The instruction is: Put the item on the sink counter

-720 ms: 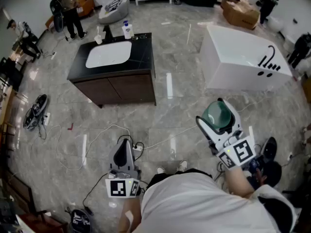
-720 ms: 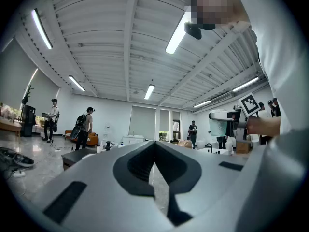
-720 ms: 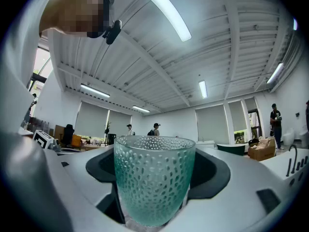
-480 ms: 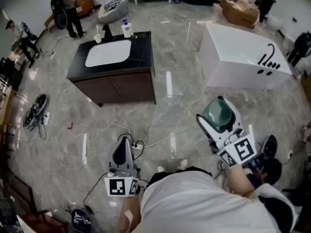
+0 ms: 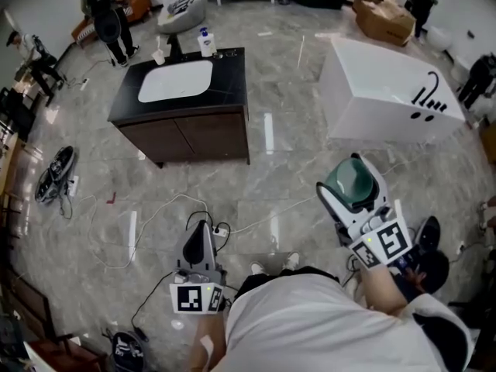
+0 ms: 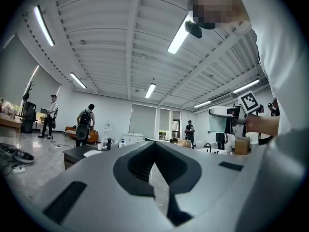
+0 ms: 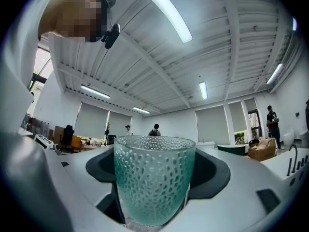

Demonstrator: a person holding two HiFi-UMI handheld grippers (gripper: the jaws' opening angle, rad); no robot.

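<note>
A teal dimpled glass stands upright between the wide-set jaws of my right gripper, at the right of the head view, over the floor. In the right gripper view the glass fills the gap and both jaws press its sides. My left gripper hangs low at the left with its jaws together and nothing in them. The sink counter, black-topped with a white basin, stands far off at the upper left. A pump bottle and a faucet stand at its back edge.
A white bathtub stands at the upper right. Cables and a power strip lie on the marble floor between me and the counter. Shoes lie at the left. People stand at the back.
Both grippers have hardly shifted and the glass stays held. The view has drifted slightly, and the person at the back left has stepped further away.
</note>
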